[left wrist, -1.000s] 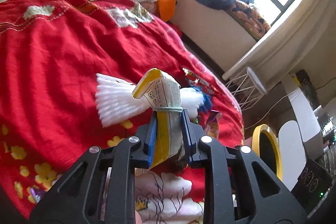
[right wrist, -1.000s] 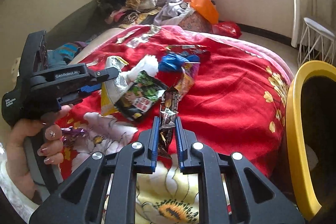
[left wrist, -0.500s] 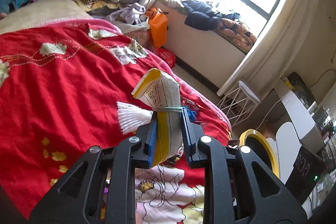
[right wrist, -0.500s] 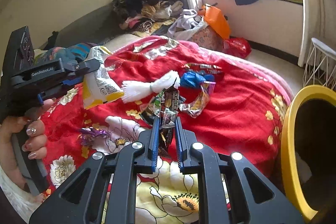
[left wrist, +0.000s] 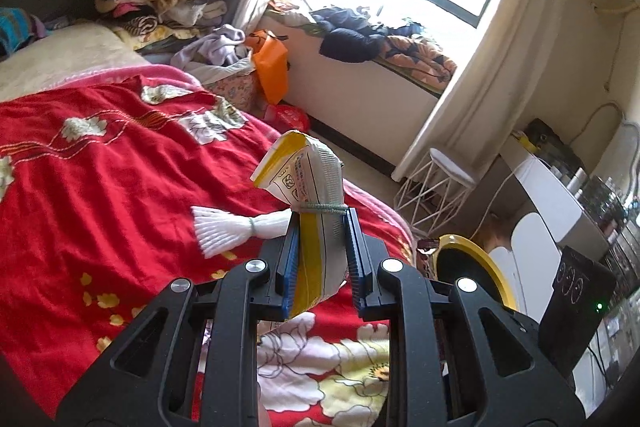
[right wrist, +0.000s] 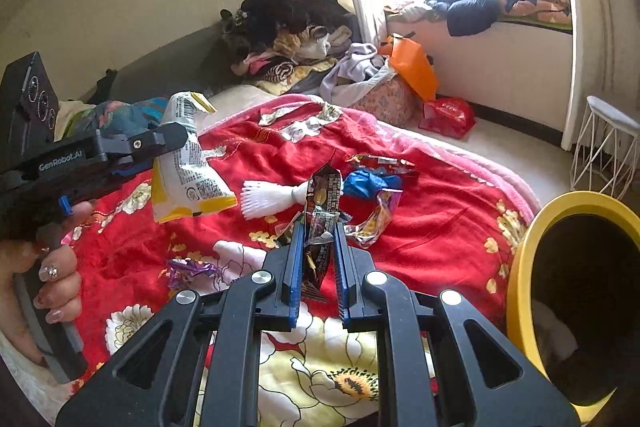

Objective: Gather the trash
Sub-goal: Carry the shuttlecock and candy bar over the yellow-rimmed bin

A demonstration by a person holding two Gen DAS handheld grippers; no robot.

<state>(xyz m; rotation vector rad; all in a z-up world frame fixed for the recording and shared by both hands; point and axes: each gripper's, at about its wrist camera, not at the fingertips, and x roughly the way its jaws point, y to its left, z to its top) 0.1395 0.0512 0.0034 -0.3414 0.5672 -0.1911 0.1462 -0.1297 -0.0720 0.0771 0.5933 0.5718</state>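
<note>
My left gripper is shut on a yellow and white snack bag, held up above the red bedspread. The same bag and left gripper show at the left of the right wrist view, with a hand on the handle. My right gripper is shut on a dark snack wrapper that stands up between its pads. On the bedspread lie a white tissue bundle, a blue wrapper, a shiny wrapper and a purple wrapper.
A yellow-rimmed bin stands at the right, beside the bed. A white wire stool is by the window wall. An orange bag and piled clothes lie past the bed's far end.
Both grippers have risen from the bedspread with their wrappers still held. The left one has lifted more and rolled, so the window and room fill more of its view.
</note>
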